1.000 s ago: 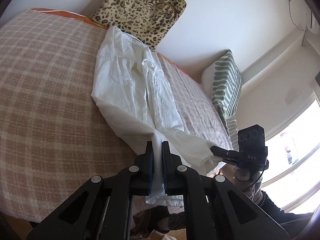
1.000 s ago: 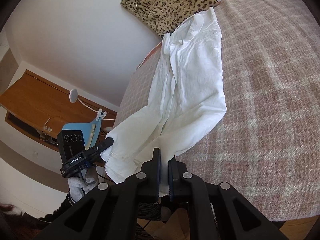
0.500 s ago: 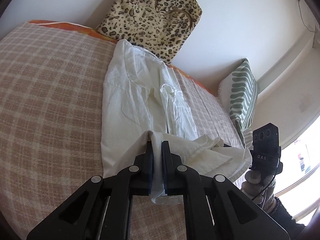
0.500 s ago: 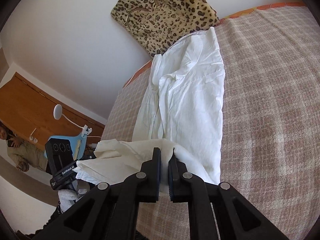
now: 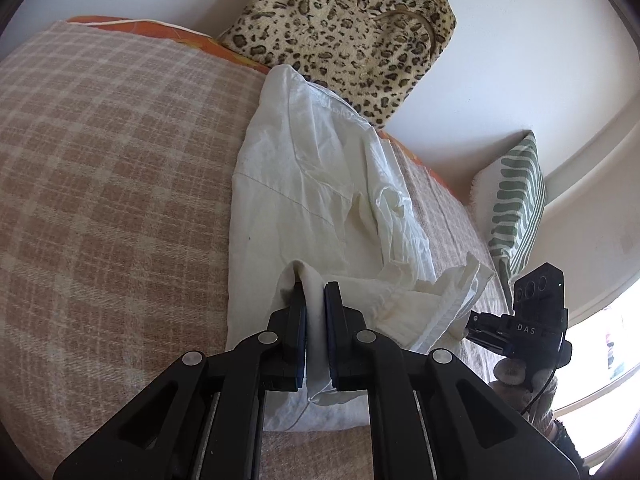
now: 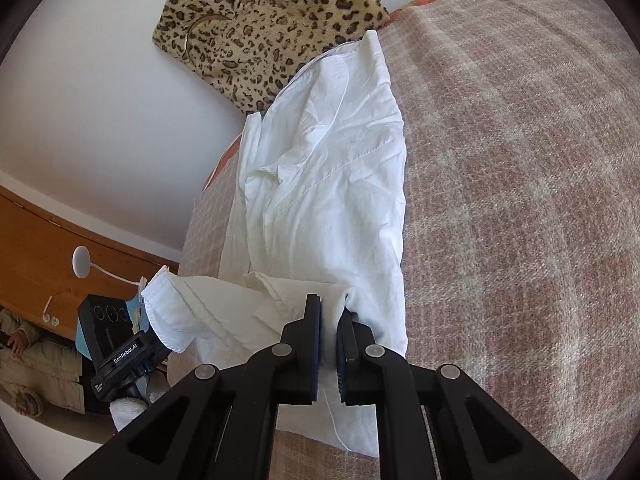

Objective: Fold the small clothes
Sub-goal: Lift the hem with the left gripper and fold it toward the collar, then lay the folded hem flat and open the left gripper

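Observation:
A white shirt (image 5: 304,184) (image 6: 332,184) lies lengthwise on a checked blanket (image 5: 100,200) (image 6: 520,200), collar toward the wall. Its lower part is lifted and doubled back over the body. My left gripper (image 5: 314,292) has a pinch of the hem between its pads, and its jaws are opening slightly. My right gripper (image 6: 330,308) is shut on the other hem corner. Each gripper also appears in the other's view: the right gripper (image 5: 472,324) sits at the hem's right end, and the left gripper (image 6: 160,344) at its left end. The hem sags between them.
A leopard-print bag (image 5: 344,28) (image 6: 260,28) leans on the wall behind the collar. A green-striped pillow (image 5: 516,200) stands at the bed's right side. Left of the bed are a wooden desk (image 6: 40,240), a white lamp (image 6: 82,266) and a seated person (image 6: 24,360).
Both grippers have carried the hem from beyond the bed's near edge forward over the shirt, so the lower part now doubles over the body. The left jaws have parted a little.

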`<state>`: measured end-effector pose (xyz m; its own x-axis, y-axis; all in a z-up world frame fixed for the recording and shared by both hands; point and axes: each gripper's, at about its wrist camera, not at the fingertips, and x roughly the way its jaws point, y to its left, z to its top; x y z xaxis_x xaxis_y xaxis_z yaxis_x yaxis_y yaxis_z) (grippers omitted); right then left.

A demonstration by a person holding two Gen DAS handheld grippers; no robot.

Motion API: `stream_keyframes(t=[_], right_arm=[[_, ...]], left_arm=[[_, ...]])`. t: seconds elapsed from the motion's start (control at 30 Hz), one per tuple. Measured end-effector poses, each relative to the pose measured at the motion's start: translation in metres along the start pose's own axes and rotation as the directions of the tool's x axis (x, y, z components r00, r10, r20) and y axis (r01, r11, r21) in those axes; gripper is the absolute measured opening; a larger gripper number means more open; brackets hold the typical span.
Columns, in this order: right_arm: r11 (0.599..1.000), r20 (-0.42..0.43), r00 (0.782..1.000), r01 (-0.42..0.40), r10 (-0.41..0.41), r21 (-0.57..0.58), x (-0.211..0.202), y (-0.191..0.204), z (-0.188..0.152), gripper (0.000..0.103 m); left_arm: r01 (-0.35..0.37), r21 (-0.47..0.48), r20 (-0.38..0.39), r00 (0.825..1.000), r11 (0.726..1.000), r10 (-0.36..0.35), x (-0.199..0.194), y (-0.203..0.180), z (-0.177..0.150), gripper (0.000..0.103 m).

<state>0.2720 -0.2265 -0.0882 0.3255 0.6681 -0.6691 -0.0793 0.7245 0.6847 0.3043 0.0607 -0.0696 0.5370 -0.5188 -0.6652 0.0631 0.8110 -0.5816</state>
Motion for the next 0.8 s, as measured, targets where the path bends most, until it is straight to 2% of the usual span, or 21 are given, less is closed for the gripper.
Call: stream_keyframes(t=[0.17,0.23,0.27,0.3,0.37,0.43,0.53,0.63,0.7,0.8], right_arm=[[1.0,-0.01,1.0,-0.017,0.017,0.008,0.0,-0.001,0.007,0.009],[1.0,-0.004,1.0,-0.024,0.024,0.007,-0.005,0.0,0.01,0.016],[1.0,0.004,1.0,-0.031,0.031,0.005,-0.009,0.001,0.011,0.022],[0.999,0.02,0.999,-0.036,0.036,0.0,-0.013,0.002,0.013,0.025],[1.0,0.067,0.997,-0.025,0.026,-0.018,-0.024,0.004,0.015,0.039],[1.0,0.094,0.995,-0.024,0.025,-0.012,-0.031,0.004,0.018,0.039],[0.999,0.142,0.99,0.011,-0.004,-0.043,-0.042,0.01,0.018,0.034],[0.981,0.191,0.979,0.099,-0.066,-0.165,-0.049,0.033,0.01,0.031],[0.958,0.215,0.974,0.131,-0.075,-0.255,-0.05,0.051,0.0,0.031],[0.906,0.193,0.977,0.159,-0.088,-0.393,-0.037,0.078,-0.015,0.031]], left_arm=[[-0.027,-0.054,-0.013,1.0,0.998,0.026,-0.001,0.006,0.009,0.013],[-0.026,-0.072,-0.007,1.0,0.997,0.025,-0.006,0.009,0.014,0.015],[-0.025,-0.079,0.005,1.0,0.997,0.025,-0.01,0.01,0.015,0.024],[-0.031,-0.084,0.025,0.999,0.996,0.033,-0.014,0.01,0.017,0.036],[-0.045,-0.091,0.07,0.996,0.995,0.051,-0.024,0.013,0.021,0.043],[-0.039,-0.099,0.082,0.995,0.994,0.047,-0.03,0.015,0.025,0.043],[-0.041,-0.068,0.116,0.992,0.997,0.049,-0.042,0.012,0.024,0.043],[-0.048,-0.009,0.137,0.989,0.999,0.049,-0.05,0.002,0.017,0.043],[-0.051,0.043,0.141,0.989,0.998,0.045,-0.052,-0.007,0.009,0.043],[-0.044,0.107,0.101,0.994,0.993,0.033,-0.039,-0.02,-0.003,0.042]])
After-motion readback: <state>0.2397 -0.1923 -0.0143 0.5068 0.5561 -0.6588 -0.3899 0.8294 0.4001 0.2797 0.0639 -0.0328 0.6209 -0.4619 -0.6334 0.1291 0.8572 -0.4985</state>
